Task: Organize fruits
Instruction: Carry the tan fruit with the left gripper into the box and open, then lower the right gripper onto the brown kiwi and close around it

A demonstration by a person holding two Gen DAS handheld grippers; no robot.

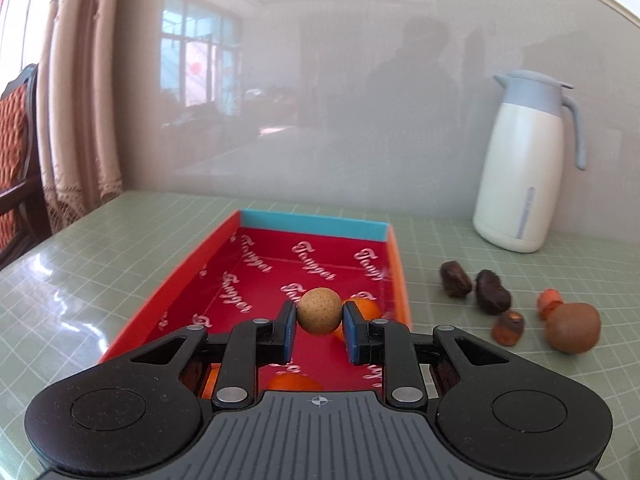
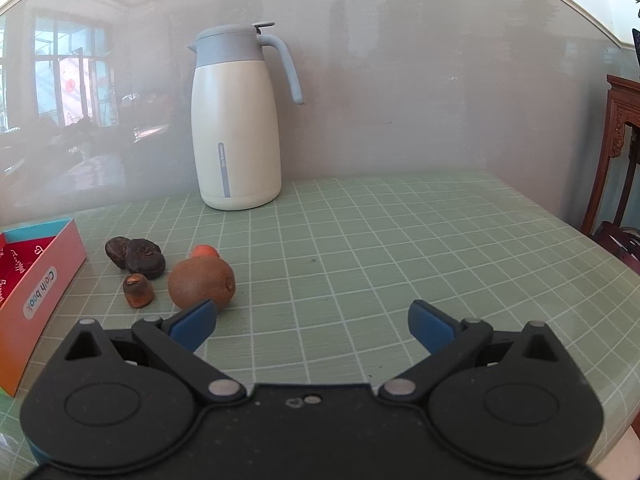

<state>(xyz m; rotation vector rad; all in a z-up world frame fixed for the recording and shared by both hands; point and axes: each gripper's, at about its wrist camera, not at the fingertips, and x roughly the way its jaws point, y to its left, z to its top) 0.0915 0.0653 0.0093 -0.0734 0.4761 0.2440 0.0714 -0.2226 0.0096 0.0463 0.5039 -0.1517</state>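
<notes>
We see the left wrist view from low behind its fingers, looking along the red box [image 1: 256,280] toward the wall, close over it. The right wrist view sits low over the green mat [image 2: 360,248], facing the wall. Both share the jug [image 1: 520,168] [image 2: 236,120], kiwi [image 1: 574,328] [image 2: 202,282] and dates [image 1: 493,286] [image 2: 145,261].

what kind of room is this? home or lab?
Most likely a home dining or living room. A thermos jug stands on a table under a green grid cloth, a curtain hangs at left, and a carved wooden chair sits at right.
</notes>
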